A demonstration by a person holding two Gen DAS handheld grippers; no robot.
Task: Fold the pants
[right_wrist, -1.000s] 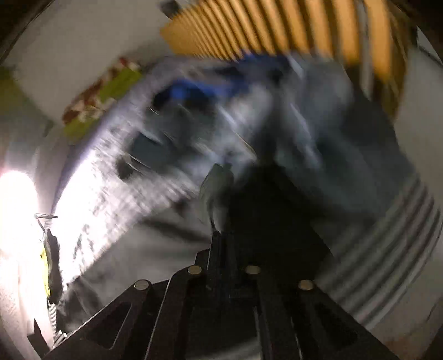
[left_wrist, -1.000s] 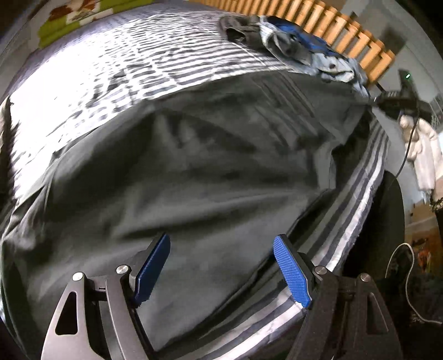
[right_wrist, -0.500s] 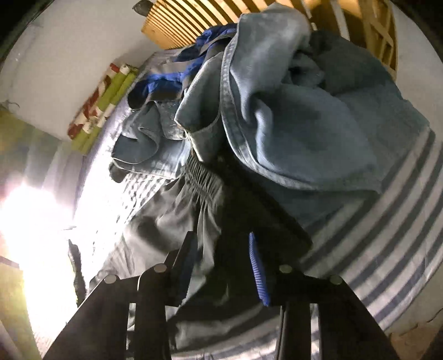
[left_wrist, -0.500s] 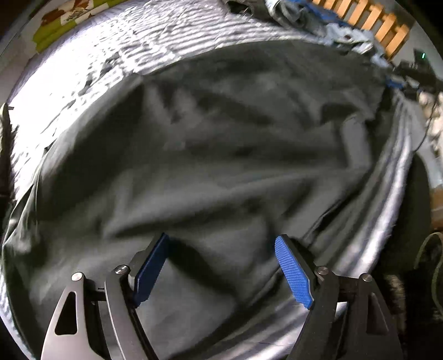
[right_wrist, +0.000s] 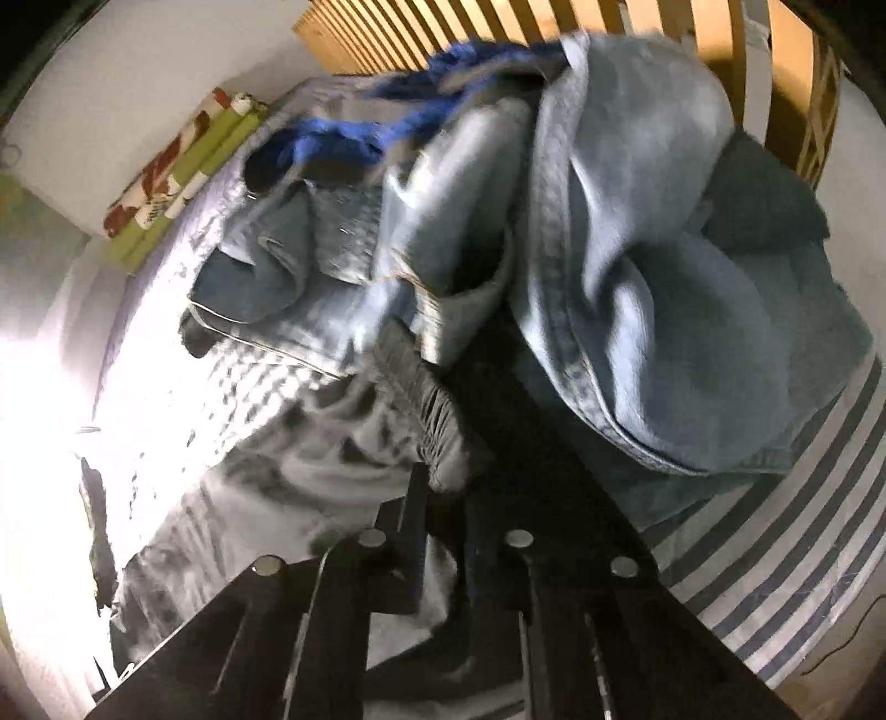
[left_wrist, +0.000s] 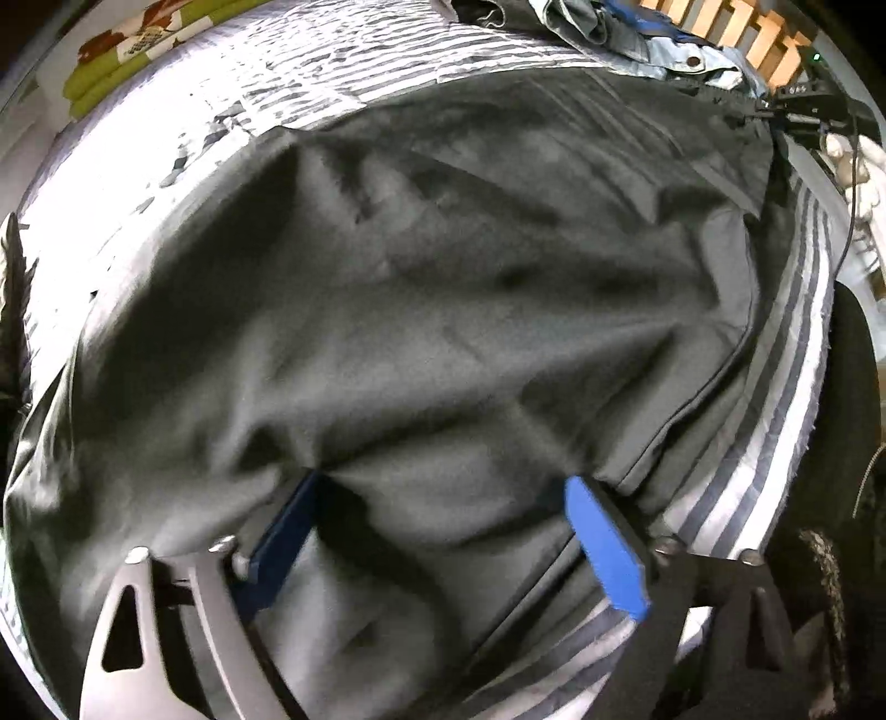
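The left gripper (left_wrist: 443, 531) points steeply down onto the dark grey pants (left_wrist: 432, 288), its blue fingers (left_wrist: 606, 554) spread wide and still opening, their tips sunk against the cloth with a rumpled ridge of fabric lying between them; neither pad pinches anything. This end of the pants lies near the bed's side edge, where the striped sheet (left_wrist: 786, 399) shows bare beside the seam. From there the pants stretch flat and creased along the bed towards the slatted wooden headboard (left_wrist: 736, 33).

The right gripper (right_wrist: 443, 487) is closing, its dark fingers (right_wrist: 412, 531) nearly together with the gathered elastic waistband (right_wrist: 437, 421) of the pants between them; the view is blurred, and whether the pads already press the cloth cannot be told for sure, though the band bunches right at their tips. This waistband end lies close to the headboard (right_wrist: 609, 16) and touches a heap of blue denim clothes (right_wrist: 653, 266), which partly overlaps the dark cloth. A brighter blue garment (right_wrist: 354, 135) sits in that heap, farther back. Along the far side edge of the bed, against the wall, lies a green, white and red patterned roll (right_wrist: 183, 166). The striped sheet (right_wrist: 803, 531) is bare towards the near corner by the headboard.
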